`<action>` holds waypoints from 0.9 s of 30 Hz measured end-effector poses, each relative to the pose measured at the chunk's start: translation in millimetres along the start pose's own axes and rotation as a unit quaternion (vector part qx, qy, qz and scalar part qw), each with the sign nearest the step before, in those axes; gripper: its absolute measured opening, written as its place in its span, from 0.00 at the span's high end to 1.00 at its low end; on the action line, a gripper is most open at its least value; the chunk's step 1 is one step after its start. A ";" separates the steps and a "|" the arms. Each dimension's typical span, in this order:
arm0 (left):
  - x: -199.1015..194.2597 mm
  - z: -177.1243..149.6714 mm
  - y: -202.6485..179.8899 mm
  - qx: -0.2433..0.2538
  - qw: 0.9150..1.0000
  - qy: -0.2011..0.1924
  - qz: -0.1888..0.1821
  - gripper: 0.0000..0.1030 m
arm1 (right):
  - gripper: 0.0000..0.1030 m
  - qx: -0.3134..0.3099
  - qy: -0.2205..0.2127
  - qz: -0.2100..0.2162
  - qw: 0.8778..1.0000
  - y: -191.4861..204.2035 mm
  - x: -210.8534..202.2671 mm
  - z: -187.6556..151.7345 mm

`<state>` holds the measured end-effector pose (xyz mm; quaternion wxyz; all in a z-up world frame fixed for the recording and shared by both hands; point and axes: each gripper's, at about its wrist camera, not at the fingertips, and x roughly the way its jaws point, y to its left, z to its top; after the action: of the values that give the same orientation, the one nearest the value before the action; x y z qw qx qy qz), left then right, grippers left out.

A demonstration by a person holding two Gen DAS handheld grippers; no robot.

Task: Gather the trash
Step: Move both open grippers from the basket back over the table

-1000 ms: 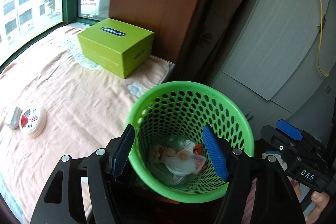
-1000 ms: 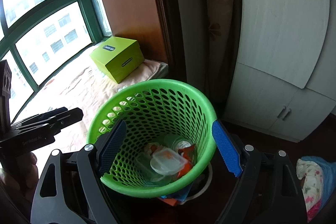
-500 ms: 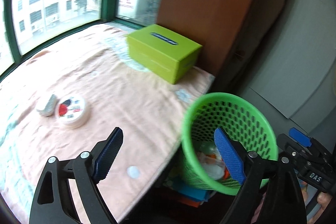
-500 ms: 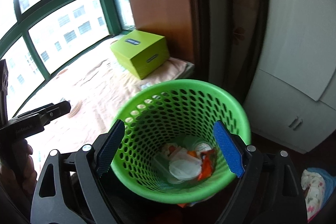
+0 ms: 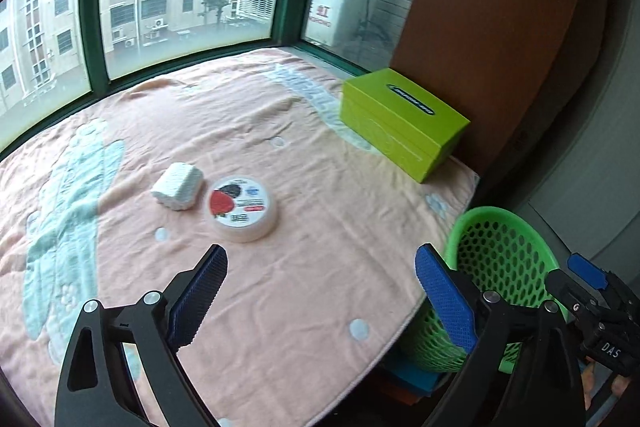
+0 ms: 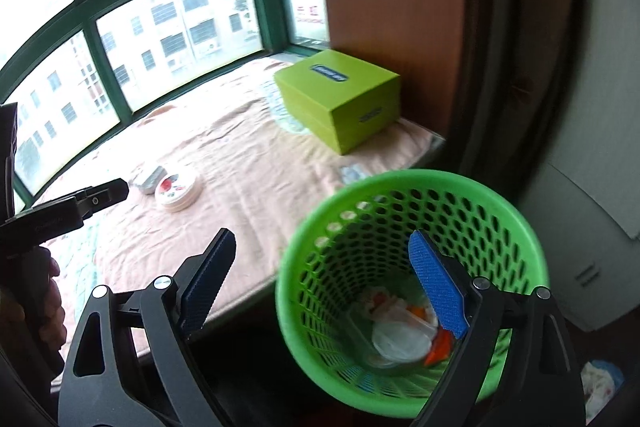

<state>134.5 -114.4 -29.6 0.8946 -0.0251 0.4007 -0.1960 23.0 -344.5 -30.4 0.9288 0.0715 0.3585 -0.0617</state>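
Both grippers, left [image 5: 320, 291] and right [image 6: 324, 267], are opening with nothing between them. Remaining trash, a tub [image 5: 241, 207] touching a white wad [image 5: 178, 185], lies on the blanket [image 5: 320, 227]. Best: straddle one piece squarely, then carry it to the bin [image 6: 516, 219] beside the ledge.

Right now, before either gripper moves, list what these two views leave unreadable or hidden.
- Perforated green plastic basket: in the left wrist view, its contents and base are hidden by its wall and the left gripper.
- Round white tub with a strawberry label: small print unreadable in both views.
- Trash pile: in the right wrist view, partly covered by the right gripper; items indistinct.
- Lime-green cardboard box: closed, contents unseen.
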 end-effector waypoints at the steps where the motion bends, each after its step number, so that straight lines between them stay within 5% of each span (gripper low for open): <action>1: -1.0 0.3 5.3 -0.003 1.000 -0.001 0.005 0.10 | 0.14 -0.003 0.002 0.005 1.000 4.6 3.3 1.4; 27: -18.8 1.2 137.7 -0.078 0.991 -0.004 0.109 0.09 | 0.14 -0.116 0.068 0.120 0.984 150.6 121.6 18.3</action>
<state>169.5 19.4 -43.3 0.9076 -0.0519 0.4113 -0.0656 149.5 -207.5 -85.7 0.9047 0.0098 0.4147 0.0973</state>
